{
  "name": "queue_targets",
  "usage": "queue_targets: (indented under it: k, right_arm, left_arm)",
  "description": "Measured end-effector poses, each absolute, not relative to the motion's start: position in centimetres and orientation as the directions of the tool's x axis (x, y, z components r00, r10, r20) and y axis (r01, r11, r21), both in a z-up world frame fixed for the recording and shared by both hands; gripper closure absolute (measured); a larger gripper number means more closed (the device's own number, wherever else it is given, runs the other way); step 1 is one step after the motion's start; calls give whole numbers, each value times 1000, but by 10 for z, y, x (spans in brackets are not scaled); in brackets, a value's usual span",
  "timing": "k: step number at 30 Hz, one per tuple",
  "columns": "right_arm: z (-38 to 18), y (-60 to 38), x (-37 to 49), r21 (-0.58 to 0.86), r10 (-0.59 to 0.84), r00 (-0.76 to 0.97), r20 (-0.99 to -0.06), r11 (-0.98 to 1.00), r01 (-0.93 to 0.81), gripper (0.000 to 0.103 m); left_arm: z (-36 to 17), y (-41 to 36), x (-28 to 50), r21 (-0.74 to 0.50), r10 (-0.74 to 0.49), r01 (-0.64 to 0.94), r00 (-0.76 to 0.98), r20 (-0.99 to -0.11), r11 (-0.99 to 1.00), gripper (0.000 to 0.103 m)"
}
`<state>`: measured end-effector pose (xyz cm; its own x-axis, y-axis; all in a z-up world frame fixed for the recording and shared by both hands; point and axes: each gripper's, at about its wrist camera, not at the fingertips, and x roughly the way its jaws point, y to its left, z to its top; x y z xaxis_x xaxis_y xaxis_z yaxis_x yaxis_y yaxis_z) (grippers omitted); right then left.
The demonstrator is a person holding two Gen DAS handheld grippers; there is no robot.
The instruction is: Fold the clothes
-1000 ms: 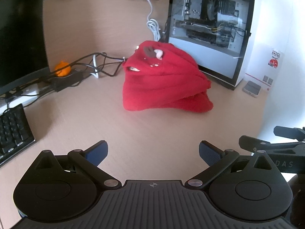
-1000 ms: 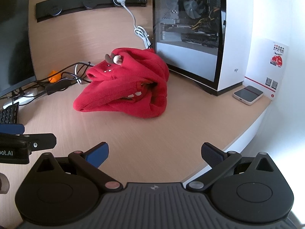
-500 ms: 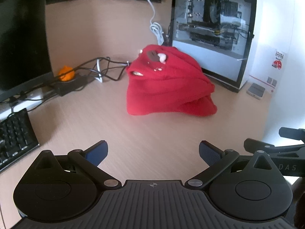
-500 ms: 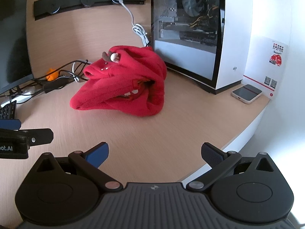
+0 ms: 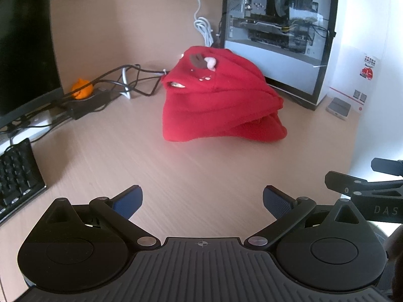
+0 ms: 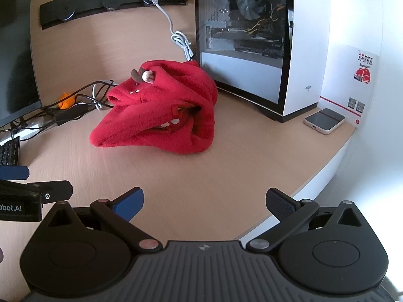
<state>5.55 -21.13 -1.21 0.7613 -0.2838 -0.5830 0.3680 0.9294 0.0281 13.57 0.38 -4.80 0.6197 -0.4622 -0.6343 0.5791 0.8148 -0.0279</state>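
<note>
A red fleece garment [image 5: 221, 103] lies in a folded heap on the wooden desk [image 5: 176, 176], a small brown and white trim piece on top. It also shows in the right wrist view [image 6: 161, 120], where an opening at its side shows the inside. My left gripper [image 5: 201, 200] is open and empty, well short of the garment. My right gripper [image 6: 204, 201] is open and empty too, near the desk's front edge. Each gripper shows at the edge of the other's view.
A glass-sided PC case [image 6: 252, 40] stands behind the garment on the right. A phone [image 6: 325, 120] lies by the wall. Cables and an orange object [image 5: 81, 89] lie at the back left, with a monitor [image 5: 25, 45] and a keyboard [image 5: 17, 171] at the left.
Both grippers have drawn back a little and shifted left, so the garment sits slightly further right in the views. The garment has not moved. Both stay open.
</note>
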Motion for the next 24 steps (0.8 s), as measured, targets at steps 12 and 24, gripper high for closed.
queue_targets:
  k: [12, 24]
  right_arm:
    - [-13, -209, 55, 25, -277, 758, -591, 933, 360, 0]
    - [-15, -211, 56, 29, -271, 752, -600, 933, 360, 0]
  left_arm:
    - [-49, 4, 134, -25, -460, 586, 609, -646, 810, 0]
    - [-50, 3, 134, -26, -455, 583, 605, -654, 812, 0]
